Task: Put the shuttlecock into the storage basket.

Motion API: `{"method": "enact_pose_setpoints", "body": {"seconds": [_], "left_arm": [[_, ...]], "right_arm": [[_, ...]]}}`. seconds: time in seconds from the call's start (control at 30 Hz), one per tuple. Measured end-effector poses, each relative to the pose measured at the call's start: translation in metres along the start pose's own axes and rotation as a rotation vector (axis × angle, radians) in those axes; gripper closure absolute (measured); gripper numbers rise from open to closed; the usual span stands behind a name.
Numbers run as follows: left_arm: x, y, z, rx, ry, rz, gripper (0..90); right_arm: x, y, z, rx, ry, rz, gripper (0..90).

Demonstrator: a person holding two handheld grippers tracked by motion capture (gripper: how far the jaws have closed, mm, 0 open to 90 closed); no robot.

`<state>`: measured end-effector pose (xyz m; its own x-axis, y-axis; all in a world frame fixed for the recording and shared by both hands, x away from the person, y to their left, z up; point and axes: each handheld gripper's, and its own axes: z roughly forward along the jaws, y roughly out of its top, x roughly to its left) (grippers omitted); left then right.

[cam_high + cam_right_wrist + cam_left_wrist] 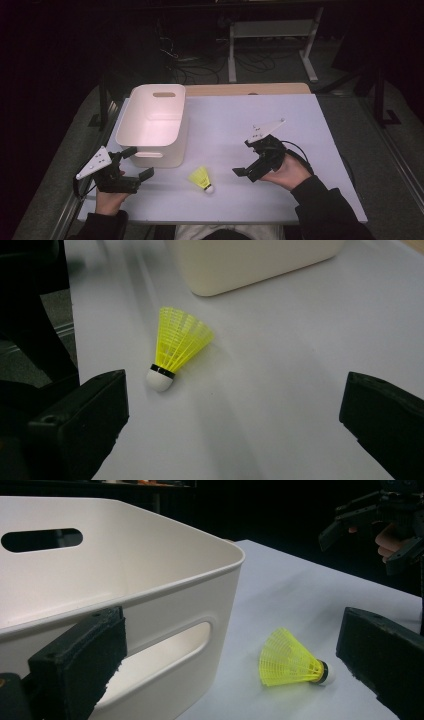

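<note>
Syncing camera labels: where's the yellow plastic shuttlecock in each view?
High view: the yellow plastic shuttlecock lies low centre, on the table.
Left gripper view: lower right, cork end pointing right.
Right gripper view: left of centre, cork end toward the camera.
Shared landmark: the white plastic bin beside it.

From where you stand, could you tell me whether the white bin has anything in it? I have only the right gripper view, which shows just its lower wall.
Observer: From the high view, the white bin looks empty inside.
Operator: Thank you. Where is the left gripper?
Observer: The left gripper hovers open at the bin's near corner, left of the yellow shuttlecock.
Operator: And which way does the cork end point on the table?
Observer: In the high view it points toward the person's edge, away from the bin, with the skirt lying nearer the bin.
</note>
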<state>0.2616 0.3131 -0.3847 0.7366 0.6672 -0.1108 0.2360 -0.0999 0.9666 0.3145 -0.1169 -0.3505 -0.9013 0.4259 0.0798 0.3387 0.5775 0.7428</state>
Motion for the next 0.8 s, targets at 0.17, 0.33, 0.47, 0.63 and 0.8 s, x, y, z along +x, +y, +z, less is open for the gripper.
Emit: {"method": "enact_pose_setpoints", "body": {"seconds": [0.17,0.33,0.47,0.63,0.8], "left_arm": [[0.0,0.0,0.0,0.0,-0.001,0.001,0.0],[0.0,0.0,0.0,-0.002,-0.002,0.004,0.0],[0.0,0.0,0.0,-0.003,-0.001,0.005,0.0],[0.0,0.0,0.0,-0.003,0.0,0.006,0.0],[0.0,0.0,0.0,-0.003,-0.001,0.005,0.0]], "right_arm": [[0.002,0.002,0.004,0.01,0.009,-0.005,0.0],[0.004,0.004,0.006,0.009,0.015,-0.009,0.0],[0.005,0.005,0.008,0.012,0.019,-0.012,0.0],[0.007,0.007,0.011,0.02,0.026,-0.016,0.0],[0.008,0.008,0.015,0.028,0.033,-0.019,0.0]]}}
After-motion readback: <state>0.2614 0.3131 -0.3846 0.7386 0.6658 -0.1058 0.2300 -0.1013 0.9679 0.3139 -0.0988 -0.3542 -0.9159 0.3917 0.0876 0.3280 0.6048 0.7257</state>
